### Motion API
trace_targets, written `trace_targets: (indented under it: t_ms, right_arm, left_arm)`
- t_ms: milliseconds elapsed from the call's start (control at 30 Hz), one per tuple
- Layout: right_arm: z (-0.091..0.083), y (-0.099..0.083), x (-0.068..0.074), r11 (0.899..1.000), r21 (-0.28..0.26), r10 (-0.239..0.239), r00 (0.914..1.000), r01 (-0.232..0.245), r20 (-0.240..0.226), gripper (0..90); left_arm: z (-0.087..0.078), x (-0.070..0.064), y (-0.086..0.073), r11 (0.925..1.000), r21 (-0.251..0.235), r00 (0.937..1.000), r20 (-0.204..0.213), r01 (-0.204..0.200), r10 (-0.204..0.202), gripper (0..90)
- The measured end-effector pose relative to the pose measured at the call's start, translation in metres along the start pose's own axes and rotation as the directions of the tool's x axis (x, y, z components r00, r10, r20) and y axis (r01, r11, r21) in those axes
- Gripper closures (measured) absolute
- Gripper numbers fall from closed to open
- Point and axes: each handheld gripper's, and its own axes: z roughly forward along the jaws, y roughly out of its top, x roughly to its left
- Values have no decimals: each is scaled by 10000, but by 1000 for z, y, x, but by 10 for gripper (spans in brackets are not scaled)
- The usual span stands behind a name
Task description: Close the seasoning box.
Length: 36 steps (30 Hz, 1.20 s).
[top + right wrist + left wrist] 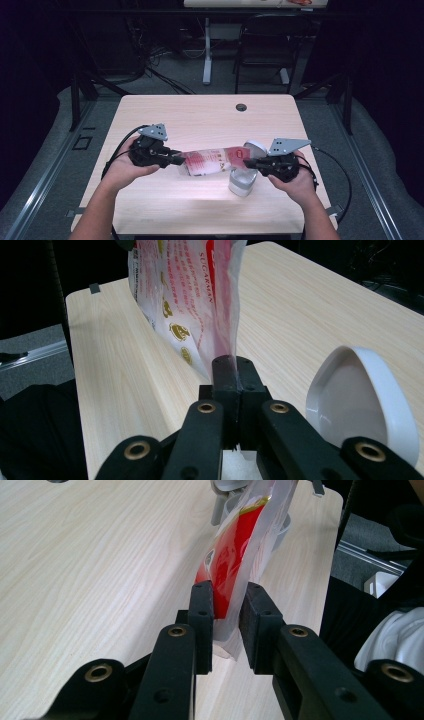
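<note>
While both sets of fingers clamp the red-printed pouch (pixel 212 161), right gripper (pixel 259 162) should tilt it over the white container (pixel 243 181), left gripper (pixel 176 160) steadying.

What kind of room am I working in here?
Probably a lab or office workroom set up for recording. The light wood table has a cable port, a dark chair stands behind it on grey carpet, and loose cables run under a second desk.
</note>
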Motion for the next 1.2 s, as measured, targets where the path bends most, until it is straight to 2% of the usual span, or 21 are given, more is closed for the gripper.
trace_targets:
  t_ms: [400, 500, 800, 1200]
  right_arm:
    - [3, 17, 2, 9968, 626, -503, 9987, 497, 68, 900]
    - [3, 19, 2, 9966, 657, -495, 9988, 490, 56, 900]
    - [3, 23, 2, 9986, 408, -330, 9994, 334, -114, 900]
    - [2, 23, 1, 9998, -125, 115, 9986, -122, -513, 900]
  left_arm:
    - [6, 6, -14, 10000, -72, 10000, 30, 70, -69, 761]
    - [9, 6, -17, 9999, -84, 10000, 10, 89, -89, 761]
    - [11, 7, -24, 9996, -226, 9999, 4, 163, -163, 761]
    - [18, 7, -38, 9990, -395, 9998, 18, 201, -200, 758]
